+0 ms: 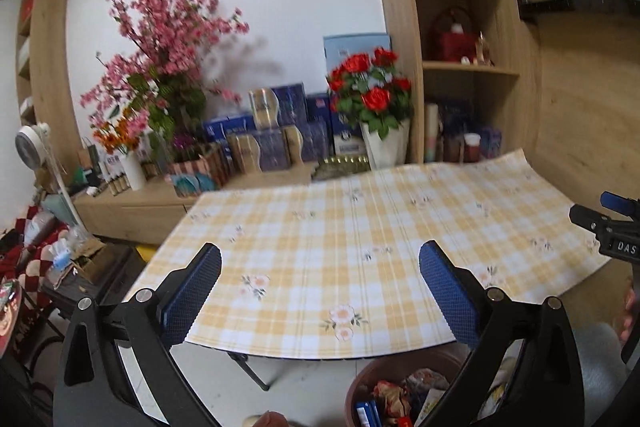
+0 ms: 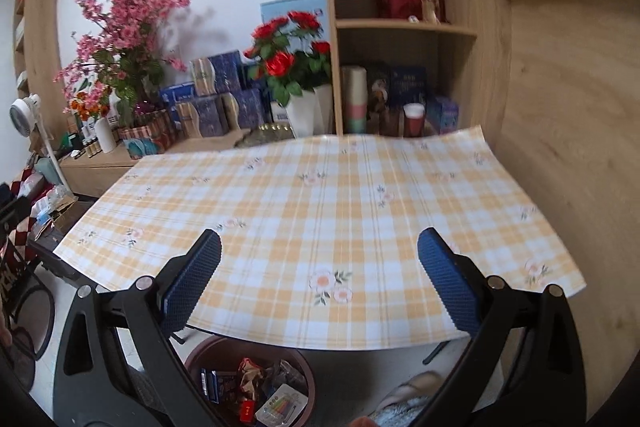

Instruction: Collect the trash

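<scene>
A brown round trash bin [image 1: 362, 383] stands on the floor under the table's near edge, holding several wrappers and packets [image 1: 394, 397]. It also shows in the right wrist view [image 2: 310, 383] with its trash [image 2: 256, 387]. My left gripper [image 1: 320, 291] is open and empty above the near edge of the table [image 1: 320, 227]. My right gripper [image 2: 319, 281] is open and empty over the same table [image 2: 320, 195]. The right gripper's tip shows at the right edge of the left wrist view [image 1: 612, 223]. The yellow plaid tablecloth shows no trash on it.
A wooden sideboard [image 1: 132, 205] behind the table carries pink blossoms [image 1: 168, 39], red roses in a white pot [image 1: 372, 87] and blue boxes [image 1: 288, 123]. A wooden shelf unit [image 2: 404, 27] stands at the back right. A fan [image 1: 36, 143] and cluttered side table [image 1: 80, 259] are left.
</scene>
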